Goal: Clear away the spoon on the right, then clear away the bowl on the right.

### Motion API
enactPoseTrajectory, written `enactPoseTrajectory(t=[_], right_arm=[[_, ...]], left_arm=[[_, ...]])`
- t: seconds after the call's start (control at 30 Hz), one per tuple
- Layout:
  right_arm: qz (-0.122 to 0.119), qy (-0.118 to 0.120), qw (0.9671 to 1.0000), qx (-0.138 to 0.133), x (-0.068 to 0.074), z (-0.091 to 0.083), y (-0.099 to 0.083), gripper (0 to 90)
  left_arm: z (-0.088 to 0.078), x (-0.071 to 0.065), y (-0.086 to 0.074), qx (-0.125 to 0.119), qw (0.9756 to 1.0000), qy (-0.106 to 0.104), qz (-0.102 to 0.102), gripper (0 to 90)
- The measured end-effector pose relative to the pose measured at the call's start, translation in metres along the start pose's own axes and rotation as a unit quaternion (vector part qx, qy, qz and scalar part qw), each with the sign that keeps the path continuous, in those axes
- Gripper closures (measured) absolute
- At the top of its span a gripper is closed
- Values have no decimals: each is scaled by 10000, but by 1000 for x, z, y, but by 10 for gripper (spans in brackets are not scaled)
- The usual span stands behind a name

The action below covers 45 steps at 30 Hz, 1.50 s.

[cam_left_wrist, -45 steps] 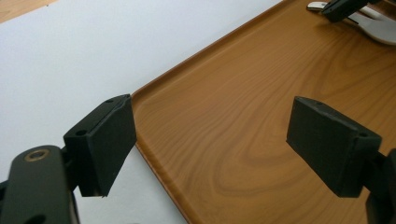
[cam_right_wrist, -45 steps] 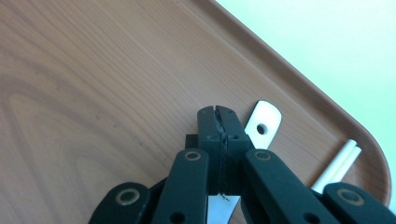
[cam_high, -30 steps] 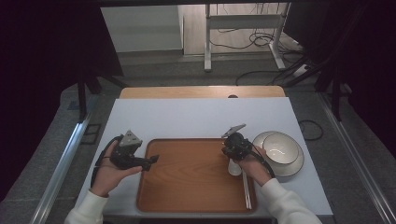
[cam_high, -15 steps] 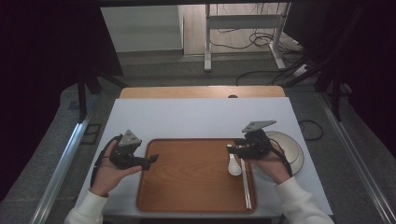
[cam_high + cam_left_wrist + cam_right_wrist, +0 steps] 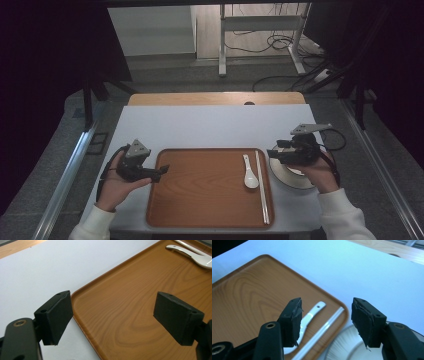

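The plate [image 5: 292, 174] at the desk's right edge is partly hidden beneath the right gripper [image 5: 274, 154], whose empty jaws have just been opening. White spoon [image 5: 249, 175] lies on the wooden tray [image 5: 200, 200] near its right rim, long axis running front to back, bowl toward the person, chopsticks [image 5: 261, 185] parallel alongside. Left gripper [image 5: 161, 172] hovers open over the tray's left rim.

Plate [image 5: 290, 172]: in the high view its near-right part is covered by the right gripper [image 5: 272, 154] and the hand holding it; in the right gripper view the bottom edge cuts it off. Spoon [image 5: 312, 312]: bowl end hidden behind that gripper's near jaw; in the left gripper view the right edge cuts its bowl. Chopsticks [image 5: 261, 186], beside the spoon: too thin to count.
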State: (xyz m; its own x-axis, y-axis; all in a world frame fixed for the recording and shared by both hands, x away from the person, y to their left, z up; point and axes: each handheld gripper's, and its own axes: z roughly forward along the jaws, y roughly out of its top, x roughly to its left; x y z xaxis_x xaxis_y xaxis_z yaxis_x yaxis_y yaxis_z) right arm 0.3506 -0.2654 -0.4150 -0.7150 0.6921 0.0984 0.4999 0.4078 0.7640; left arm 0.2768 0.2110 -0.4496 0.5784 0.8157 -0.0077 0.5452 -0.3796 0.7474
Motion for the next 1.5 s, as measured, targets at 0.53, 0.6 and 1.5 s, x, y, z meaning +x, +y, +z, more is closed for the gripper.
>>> enactPoseTrajectory(t=[0.53, 0.6, 1.5], right_arm=[[85, -423, 9990, 91, -19, -9, -7, 402], [65, -452, 9989, 106, -19, -10, -7, 402], [663, -1676, 9818, 593, -55, -40, -24, 387]], left_arm=[[-9, 6, -1, -222, 9995, 100, -175, 155], [-9, 6, -1, -221, 9995, 98, -184, 156], [-6, 6, 1, -219, 9996, 87, -123, 155]])
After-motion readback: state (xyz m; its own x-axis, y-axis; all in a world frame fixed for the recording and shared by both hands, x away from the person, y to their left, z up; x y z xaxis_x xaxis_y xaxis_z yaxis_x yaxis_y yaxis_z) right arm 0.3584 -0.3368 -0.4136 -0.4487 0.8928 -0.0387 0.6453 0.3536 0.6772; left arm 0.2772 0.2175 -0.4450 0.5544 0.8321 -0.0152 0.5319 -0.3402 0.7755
